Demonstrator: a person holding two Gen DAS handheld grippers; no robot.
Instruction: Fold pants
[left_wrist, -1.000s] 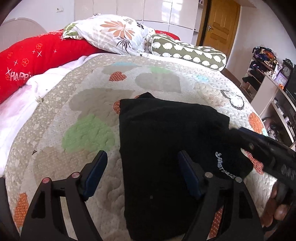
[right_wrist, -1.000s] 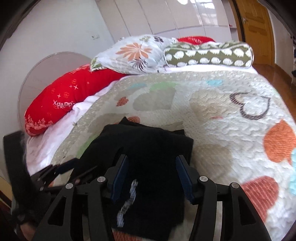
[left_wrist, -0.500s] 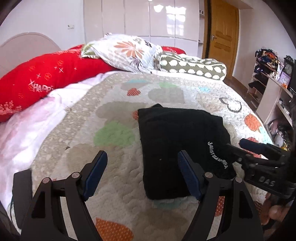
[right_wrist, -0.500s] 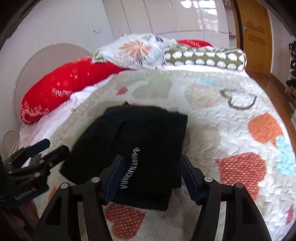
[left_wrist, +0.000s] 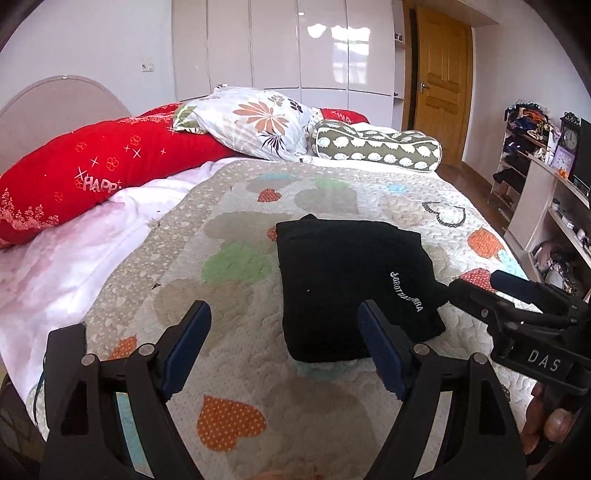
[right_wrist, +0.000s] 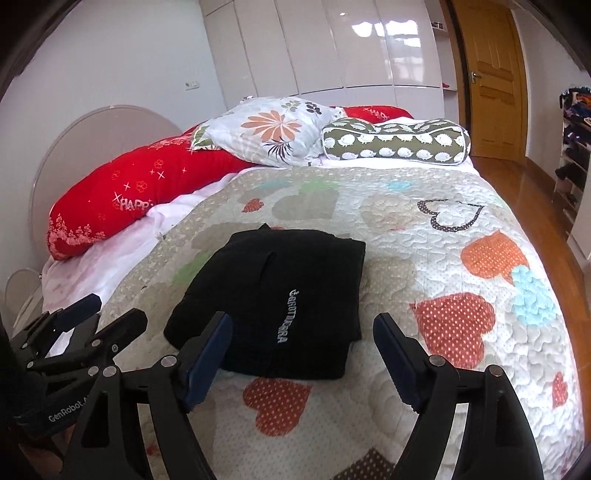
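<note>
The black pants (left_wrist: 347, 284) lie folded into a compact rectangle on the quilted bed (left_wrist: 229, 206). Left gripper (left_wrist: 284, 332) and right gripper (right_wrist: 303, 347) hover empty, jaws opening. Folding looks finished; next calls only for backing away.

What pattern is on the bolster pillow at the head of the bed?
Olive green with white hedgehog-like shapes: bolster pillow, clearest in the right wrist view.

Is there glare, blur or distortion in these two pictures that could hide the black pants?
Left wrist view: window glare on the glossy wardrobe, fisheye bending and dark corners; the pants are sharp. Right wrist view: same wardrobe glare, the door bows, the pants' white lettering stays clear.
</note>
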